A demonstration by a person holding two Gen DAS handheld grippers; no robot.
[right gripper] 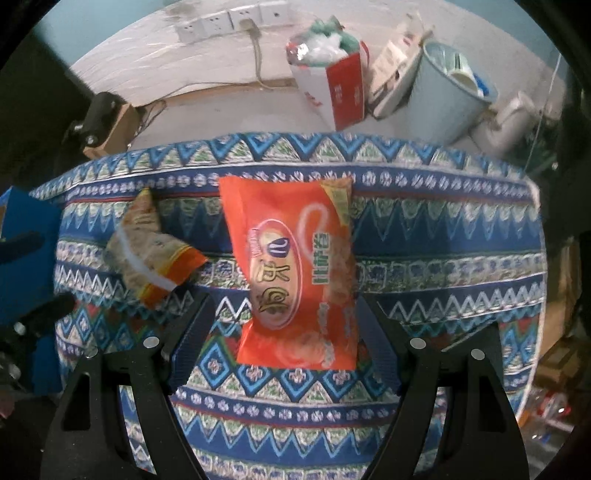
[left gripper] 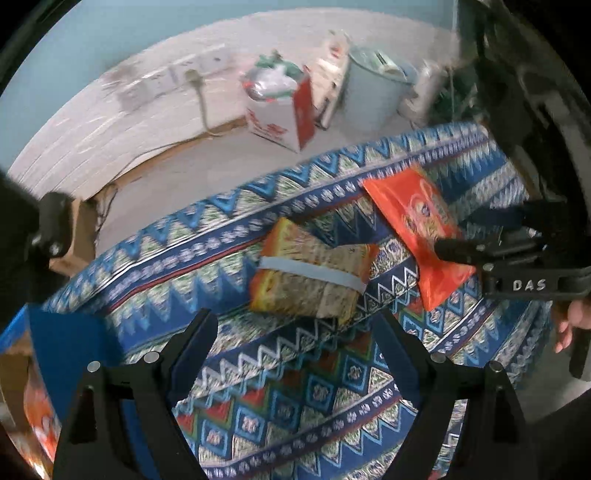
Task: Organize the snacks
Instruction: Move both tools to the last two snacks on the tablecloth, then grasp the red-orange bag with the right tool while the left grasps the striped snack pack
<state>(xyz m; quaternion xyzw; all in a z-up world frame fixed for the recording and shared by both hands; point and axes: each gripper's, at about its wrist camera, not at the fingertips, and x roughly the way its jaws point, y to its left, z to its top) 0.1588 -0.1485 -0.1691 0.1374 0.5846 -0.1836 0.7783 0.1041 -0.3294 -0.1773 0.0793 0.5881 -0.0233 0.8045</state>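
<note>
An orange snack bag point(right gripper: 295, 266) lies on the patterned tablecloth point(right gripper: 443, 258). My right gripper point(right gripper: 284, 328) is open, its fingers on either side of the bag's near end, not closed on it. A yellow-orange noodle pack point(left gripper: 310, 277) with a pale band lies just left of the bag; it also shows in the right wrist view point(right gripper: 151, 251). My left gripper point(left gripper: 295, 339) is open and empty, just short of the noodle pack. The right gripper point(left gripper: 491, 254) shows in the left wrist view over the orange bag point(left gripper: 417, 229).
A blue box point(left gripper: 66, 347) holding an orange packet stands at the table's left edge. On the floor beyond the table are a red-and-white carton point(right gripper: 332, 85), a pale bin point(right gripper: 447, 96) and a wall power strip point(right gripper: 229, 18).
</note>
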